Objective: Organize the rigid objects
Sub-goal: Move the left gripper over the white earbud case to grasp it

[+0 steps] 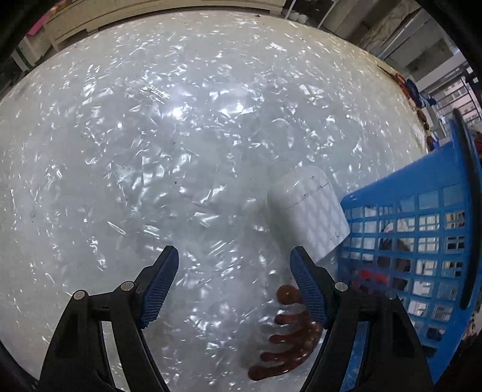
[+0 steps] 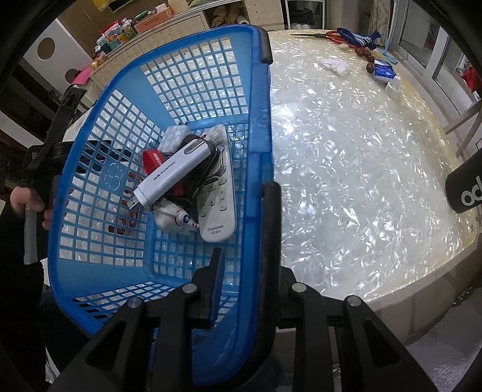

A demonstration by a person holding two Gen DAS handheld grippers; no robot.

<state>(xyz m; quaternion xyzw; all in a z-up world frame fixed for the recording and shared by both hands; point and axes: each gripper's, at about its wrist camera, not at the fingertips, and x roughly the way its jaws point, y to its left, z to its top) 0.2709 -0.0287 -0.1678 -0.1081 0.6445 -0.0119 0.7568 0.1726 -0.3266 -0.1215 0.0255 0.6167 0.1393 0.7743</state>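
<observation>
A blue plastic basket (image 2: 126, 99) is tilted in the right wrist view. It holds a white remote (image 2: 217, 193), a white stick-shaped device (image 2: 171, 175), a red item (image 2: 152, 159) and other small objects. My right gripper (image 2: 241, 271) is shut on the basket's rim and black handle (image 2: 271, 229). In the left wrist view the basket (image 1: 421, 241) is at the right. My left gripper (image 1: 233, 256) is open and empty above the shiny table (image 1: 150, 135). A white box-like object (image 1: 310, 208) lies just ahead of its right finger, and a brown comb-like object (image 1: 286, 340) lies below that finger.
At the table's far right edge lie scissors (image 2: 319, 35), a blue cloth (image 2: 358, 37), a white cloth (image 2: 334, 64), a blue packet (image 2: 384, 71) and a white cap (image 2: 393, 89). A black cylinder (image 2: 465, 190) is at the right. A cluttered shelf (image 2: 126, 27) stands behind.
</observation>
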